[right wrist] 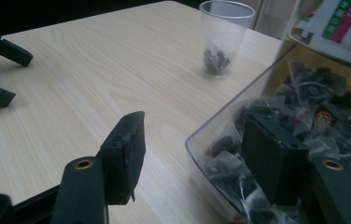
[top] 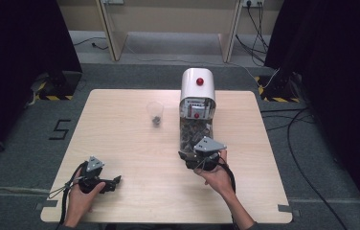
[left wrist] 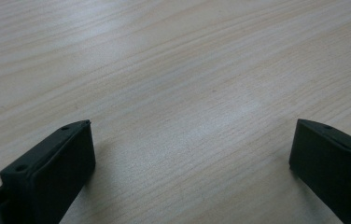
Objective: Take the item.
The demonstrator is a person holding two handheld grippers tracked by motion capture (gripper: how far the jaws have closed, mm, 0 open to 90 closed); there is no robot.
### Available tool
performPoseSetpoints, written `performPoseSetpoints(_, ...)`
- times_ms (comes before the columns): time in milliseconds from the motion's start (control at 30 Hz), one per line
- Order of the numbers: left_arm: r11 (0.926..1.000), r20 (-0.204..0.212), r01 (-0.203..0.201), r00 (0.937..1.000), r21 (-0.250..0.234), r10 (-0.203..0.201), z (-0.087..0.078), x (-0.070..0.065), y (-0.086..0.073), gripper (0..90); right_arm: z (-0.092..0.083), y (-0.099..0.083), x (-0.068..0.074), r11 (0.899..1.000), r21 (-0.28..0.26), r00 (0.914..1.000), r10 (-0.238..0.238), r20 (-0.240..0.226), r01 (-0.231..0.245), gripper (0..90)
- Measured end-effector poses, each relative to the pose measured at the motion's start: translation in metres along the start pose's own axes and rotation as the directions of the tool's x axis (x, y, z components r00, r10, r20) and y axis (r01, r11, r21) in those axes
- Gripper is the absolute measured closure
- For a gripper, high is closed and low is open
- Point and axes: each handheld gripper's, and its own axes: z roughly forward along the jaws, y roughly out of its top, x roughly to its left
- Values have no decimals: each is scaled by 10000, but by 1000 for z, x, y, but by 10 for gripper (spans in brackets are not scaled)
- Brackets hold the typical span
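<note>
The clear plastic tray of dark tea bags [right wrist: 276, 135] juts forward from the white dome-topped dispenser with a red button [top: 197, 91] at the middle of the pale wooden tabletop [top: 120, 143]. The right gripper [right wrist: 197, 154] is at its front edge with jaws parted, one outside the wall and one over the bags, gripping nothing. A clear plastic cup holding one dark bag [top: 155, 113] stands just left of the dispenser, and the left gripper [top: 113, 182] rests near the tabletop's front left, jaws released and empty.

clear bin [right wrist: 220, 140] of dark sachets [right wrist: 304, 100], open-topped, under white dispenser [top: 197, 91], table's far-centre.
</note>
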Motion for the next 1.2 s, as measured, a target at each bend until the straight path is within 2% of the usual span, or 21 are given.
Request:
performPoseSetpoints(67,10000,1,-1,10000,1,1,0,0,0,0,-2,-1,0,9998,-79,9999,169,20,-169,400)
performPoseSetpoints(267,10000,0,2,10000,-1,-2,0,0,0,0,-9,-1,4,9999,-102,9999,-35,130,37,390)
performPoseSetpoints(733,10000,4,29,10000,-13,-29,0,0,0,0,-36,-13,-10,9989,-208,9973,431,586,-420,384)
performPoseSetpoints(1200,10000,1,29,10000,-12,-29,0,0,0,0,-50,-26,-19,9975,-125,9928,703,972,-694,384)
